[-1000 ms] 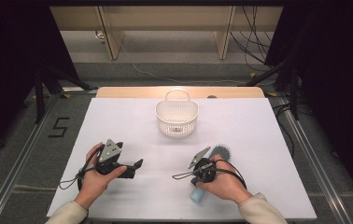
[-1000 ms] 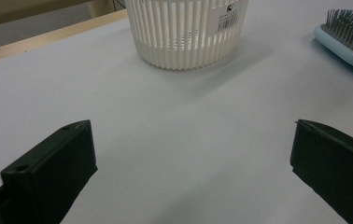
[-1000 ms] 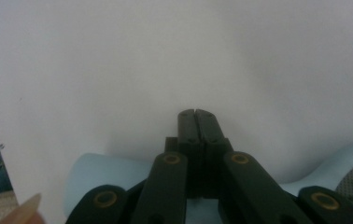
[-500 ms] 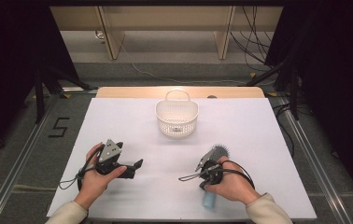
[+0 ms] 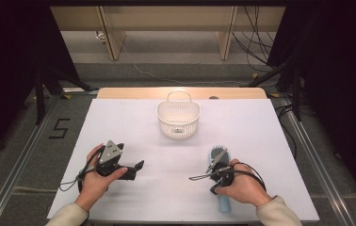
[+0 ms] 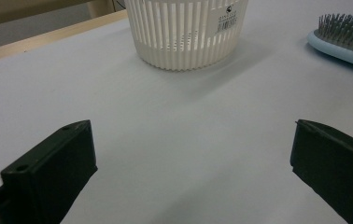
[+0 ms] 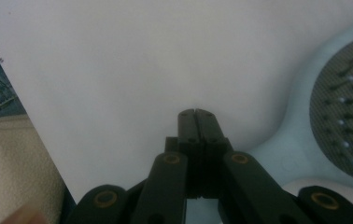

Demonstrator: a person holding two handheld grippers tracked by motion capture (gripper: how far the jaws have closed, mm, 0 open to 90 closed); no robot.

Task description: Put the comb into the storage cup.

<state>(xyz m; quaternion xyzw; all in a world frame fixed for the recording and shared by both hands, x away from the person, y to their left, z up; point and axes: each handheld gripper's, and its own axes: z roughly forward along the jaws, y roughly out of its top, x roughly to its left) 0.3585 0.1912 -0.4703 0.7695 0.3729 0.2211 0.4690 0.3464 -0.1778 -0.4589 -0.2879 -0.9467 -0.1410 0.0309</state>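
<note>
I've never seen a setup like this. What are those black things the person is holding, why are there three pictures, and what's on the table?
A person sits at a white table with a hand-held grasping tool in each hand; no robot arm is involved. The high view looks down from above the person's side. The other two pictures come from small cameras riding on each tool, looking along its two black jaws.

The left tool has its jaws wide apart with nothing between them; ahead of it stands a white slatted basket. The right tool has its jaws pressed together and holds nothing. Beside it a light blue hairbrush lies bristles up on the table, its handle passing under the right hand.
</note>
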